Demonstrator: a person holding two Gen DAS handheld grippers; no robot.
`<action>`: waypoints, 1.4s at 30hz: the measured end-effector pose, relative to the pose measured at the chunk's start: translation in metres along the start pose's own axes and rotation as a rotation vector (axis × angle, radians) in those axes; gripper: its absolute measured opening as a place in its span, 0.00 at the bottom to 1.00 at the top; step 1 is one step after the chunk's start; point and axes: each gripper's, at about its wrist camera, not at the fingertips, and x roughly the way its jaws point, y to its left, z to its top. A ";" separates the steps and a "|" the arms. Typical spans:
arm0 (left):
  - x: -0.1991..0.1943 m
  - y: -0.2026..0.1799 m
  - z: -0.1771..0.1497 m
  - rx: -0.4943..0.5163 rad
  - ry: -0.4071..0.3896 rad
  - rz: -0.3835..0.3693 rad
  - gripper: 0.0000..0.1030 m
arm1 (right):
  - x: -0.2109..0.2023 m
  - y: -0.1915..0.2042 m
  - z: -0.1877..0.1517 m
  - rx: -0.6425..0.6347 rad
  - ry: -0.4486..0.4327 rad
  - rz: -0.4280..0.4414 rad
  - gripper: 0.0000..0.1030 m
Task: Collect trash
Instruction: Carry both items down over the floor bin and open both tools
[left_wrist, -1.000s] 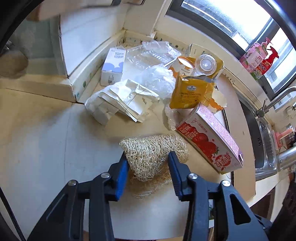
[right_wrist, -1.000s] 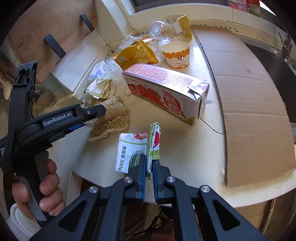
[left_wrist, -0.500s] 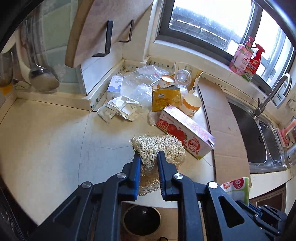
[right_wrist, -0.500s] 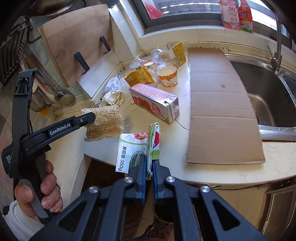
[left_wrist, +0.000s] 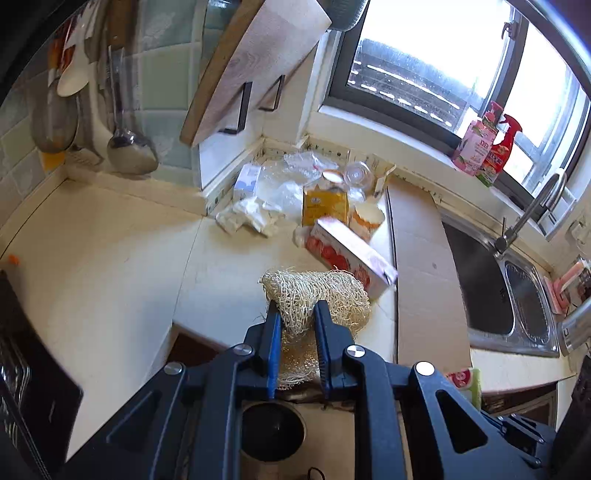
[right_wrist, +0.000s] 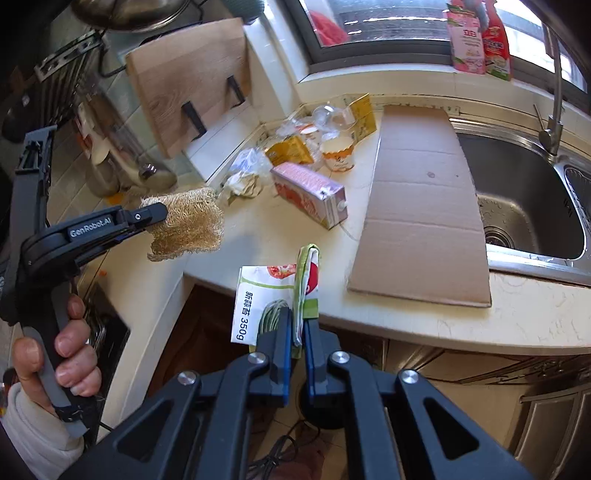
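My left gripper is shut on a tan loofah sponge, held in the air past the counter's front edge; from the right wrist view the same loofah sponge hangs from the left gripper. My right gripper is shut on a white and green food wrapper, also lifted off the counter. A pile of trash stays at the counter's back: a pink juice carton, a yellow bag, a paper cup, crumpled paper and clear plastic.
A flat cardboard sheet lies beside the steel sink with its faucet. A round dark bin sits on the floor below the left gripper. A cutting board leans on the wall. A person's hand grips the left handle.
The left gripper closed on the loofah and lifted it off the counter, drawing back over the edge. The right gripper also pulled back and up with the wrapper still held.
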 end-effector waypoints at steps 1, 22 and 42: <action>-0.003 -0.002 -0.011 0.006 0.014 0.000 0.14 | 0.002 0.000 -0.006 -0.013 0.020 0.007 0.06; 0.170 0.031 -0.275 -0.070 0.515 0.116 0.17 | 0.201 -0.055 -0.174 -0.060 0.480 -0.057 0.06; 0.282 0.102 -0.332 0.001 0.492 0.217 0.70 | 0.359 -0.065 -0.215 -0.040 0.509 -0.125 0.41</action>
